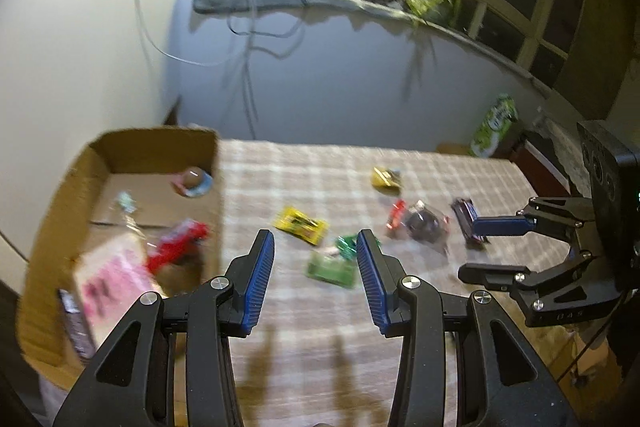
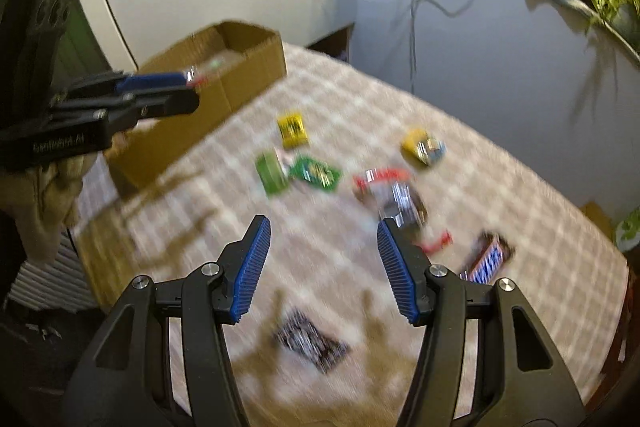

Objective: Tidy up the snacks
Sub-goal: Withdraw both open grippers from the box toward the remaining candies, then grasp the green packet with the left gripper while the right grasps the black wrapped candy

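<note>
My left claw hangs above the checked beige cloth that covers the surface, its blue ribbed pads spread wide with nothing between them. My right claw is parted just as wide and holds nothing; in the left wrist view it reaches in from the right edge, low over the cloth.

The open brown cardboard box sits at the left end of the surface, against the pale wall. Inside it lie a pink flat packet, a red wrapped snack, a small round tub with a brown top near the far wall of the box, and a dark packet along its near side.

Loose on the cloth outside the box: a yellow packet with dark print, a pair of green packets touching one another just beyond my left claw's tips, a second yellow packet further back, a red-and-clear wrapped snack with a dark centre, and a dark chocolate bar with blue lettering beside my right claw's right finger. A black-and-white patterned packet lies on the cloth below my right claw, nearest to me.

Both views are smeared with blur, so the print on the wrappers cannot be read.
</note>
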`<state>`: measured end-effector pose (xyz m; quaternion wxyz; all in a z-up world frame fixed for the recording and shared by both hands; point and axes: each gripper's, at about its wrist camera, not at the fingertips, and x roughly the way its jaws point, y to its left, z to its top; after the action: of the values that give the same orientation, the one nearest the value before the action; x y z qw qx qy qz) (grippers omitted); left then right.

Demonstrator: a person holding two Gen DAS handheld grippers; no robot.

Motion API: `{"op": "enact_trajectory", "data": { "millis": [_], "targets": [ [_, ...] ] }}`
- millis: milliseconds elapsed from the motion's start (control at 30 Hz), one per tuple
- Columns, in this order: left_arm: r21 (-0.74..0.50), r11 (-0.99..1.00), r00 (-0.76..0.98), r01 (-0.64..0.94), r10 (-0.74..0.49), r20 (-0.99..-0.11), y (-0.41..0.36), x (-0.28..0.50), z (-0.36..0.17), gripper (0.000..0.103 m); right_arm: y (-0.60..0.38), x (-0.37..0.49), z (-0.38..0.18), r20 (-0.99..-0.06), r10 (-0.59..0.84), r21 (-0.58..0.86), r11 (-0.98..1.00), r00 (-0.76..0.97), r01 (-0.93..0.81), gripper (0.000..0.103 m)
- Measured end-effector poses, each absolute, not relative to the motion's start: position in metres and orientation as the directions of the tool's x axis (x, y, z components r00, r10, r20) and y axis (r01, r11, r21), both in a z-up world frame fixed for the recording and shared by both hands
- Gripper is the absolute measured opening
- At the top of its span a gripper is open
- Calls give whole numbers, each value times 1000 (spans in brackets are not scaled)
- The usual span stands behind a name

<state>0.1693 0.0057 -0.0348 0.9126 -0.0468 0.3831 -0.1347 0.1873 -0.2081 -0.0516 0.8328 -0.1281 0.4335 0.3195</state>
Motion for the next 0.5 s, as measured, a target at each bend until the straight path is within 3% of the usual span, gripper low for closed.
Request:
{"op": "enact_trajectory", "data": {
  "millis": [200,500],
  "targets": [
    [-182,955,615,234,-290,-733,-22,177,-64,41,-221,169,-79,-839,409,62,726,358,-684,58],
    [-82,973,577,218,-196,-793,-36,197,-101,41,-215,154,-102,-854,416,54,666,311,-744,58]
  ]
}}
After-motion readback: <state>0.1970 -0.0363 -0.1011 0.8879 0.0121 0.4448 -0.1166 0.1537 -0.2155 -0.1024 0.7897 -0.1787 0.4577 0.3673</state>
